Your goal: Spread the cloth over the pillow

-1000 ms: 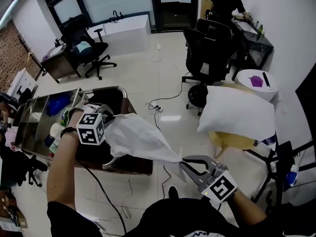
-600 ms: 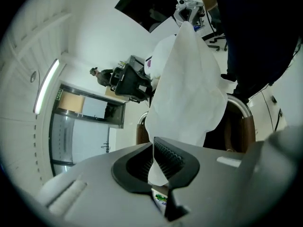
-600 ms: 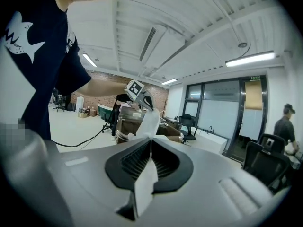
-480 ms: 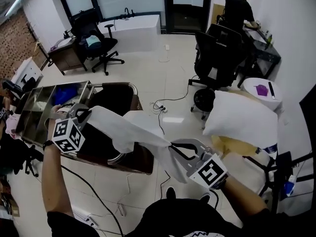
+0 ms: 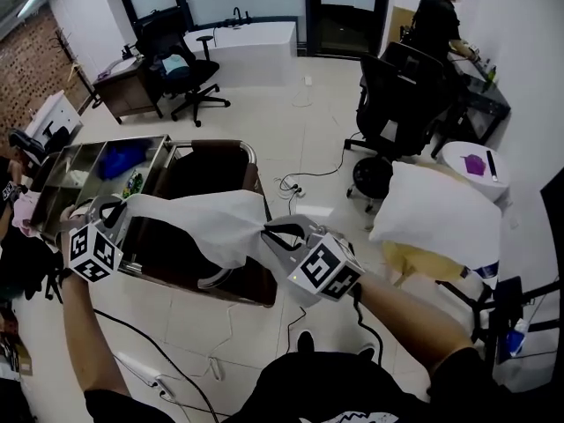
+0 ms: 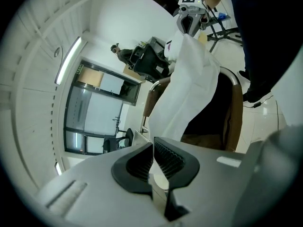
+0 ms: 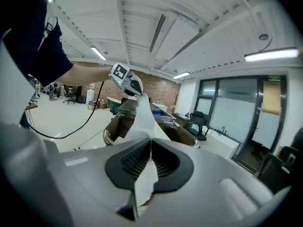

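Change: left gripper (image 5: 113, 206) and right gripper (image 5: 270, 230) have both shifted left in the head view and drawn further apart. The thin white cloth (image 5: 210, 222), bunched between them earlier, now hangs in a longer band.
Left hold: its jaws are fully closed on one end of the cloth. In the left gripper view the ribbed pads meet with the fabric pinched in the seam, and the rest of the sheet runs away toward the other gripper.
Right hold: its jaws are pressed together on the opposite end. In the right gripper view a strip of fabric passes through the narrow seam, and a short tail hangs out behind the pads.
Cloth position: in the air between the two grippers, sagging in the middle. It hangs above the brown bin with a chrome rail (image 5: 231, 153) and the edge of the steel cart with compartments (image 5: 55, 176).
Pillow: the plump white pillow (image 5: 438, 216) lies at the right of the head view on a yellowish seat (image 5: 421, 261). It is uncovered and well apart from the cloth.
Background: a black office chair (image 5: 394, 91) stands behind the pillow on the pale tiled floor (image 5: 291, 113). A person in dark clothes (image 5: 442, 18) bends over a tabletop (image 5: 480, 82) at the far right.
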### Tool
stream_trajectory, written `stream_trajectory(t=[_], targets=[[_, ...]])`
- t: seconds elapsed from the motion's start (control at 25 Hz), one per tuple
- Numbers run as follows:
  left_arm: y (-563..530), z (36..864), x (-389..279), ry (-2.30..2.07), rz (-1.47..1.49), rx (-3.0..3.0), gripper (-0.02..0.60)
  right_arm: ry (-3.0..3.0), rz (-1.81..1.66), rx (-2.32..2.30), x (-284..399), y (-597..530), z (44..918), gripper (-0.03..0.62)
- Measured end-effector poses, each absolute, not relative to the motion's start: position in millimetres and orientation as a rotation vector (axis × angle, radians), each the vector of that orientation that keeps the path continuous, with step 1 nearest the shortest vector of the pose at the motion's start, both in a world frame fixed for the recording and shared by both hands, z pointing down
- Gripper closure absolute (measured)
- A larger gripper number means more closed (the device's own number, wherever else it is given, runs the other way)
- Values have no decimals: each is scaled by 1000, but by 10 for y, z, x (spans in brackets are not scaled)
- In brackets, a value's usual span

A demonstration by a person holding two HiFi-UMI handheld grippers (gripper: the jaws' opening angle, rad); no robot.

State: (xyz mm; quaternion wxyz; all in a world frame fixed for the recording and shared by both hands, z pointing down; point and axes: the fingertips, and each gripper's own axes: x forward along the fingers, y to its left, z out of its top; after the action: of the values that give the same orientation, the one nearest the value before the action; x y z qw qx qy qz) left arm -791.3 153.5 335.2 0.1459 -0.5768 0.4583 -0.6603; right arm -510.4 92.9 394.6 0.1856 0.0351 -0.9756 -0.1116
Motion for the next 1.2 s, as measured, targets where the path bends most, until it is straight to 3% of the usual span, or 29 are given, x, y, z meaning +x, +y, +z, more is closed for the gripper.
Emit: stream_trajectory(t=[0.4,0.64,0.92,1.2], targets=[[1540,3495,-7949,1342,-1924,-1659,581,-2679,-220,-2,-5553,978,4543,568],[1540,3490,-7992,1352,-1924,-1660,581,-2736,-60,-48,-5324,978,4654,467],[1509,3456,-7986,1352,-1922,-1659,581,-2624,-10,-43,-5041,982,5322,453],[1519,3452,-7982,1335,-1939,-1649,581,-2564,10,-79,-5270,793,5656,451]])
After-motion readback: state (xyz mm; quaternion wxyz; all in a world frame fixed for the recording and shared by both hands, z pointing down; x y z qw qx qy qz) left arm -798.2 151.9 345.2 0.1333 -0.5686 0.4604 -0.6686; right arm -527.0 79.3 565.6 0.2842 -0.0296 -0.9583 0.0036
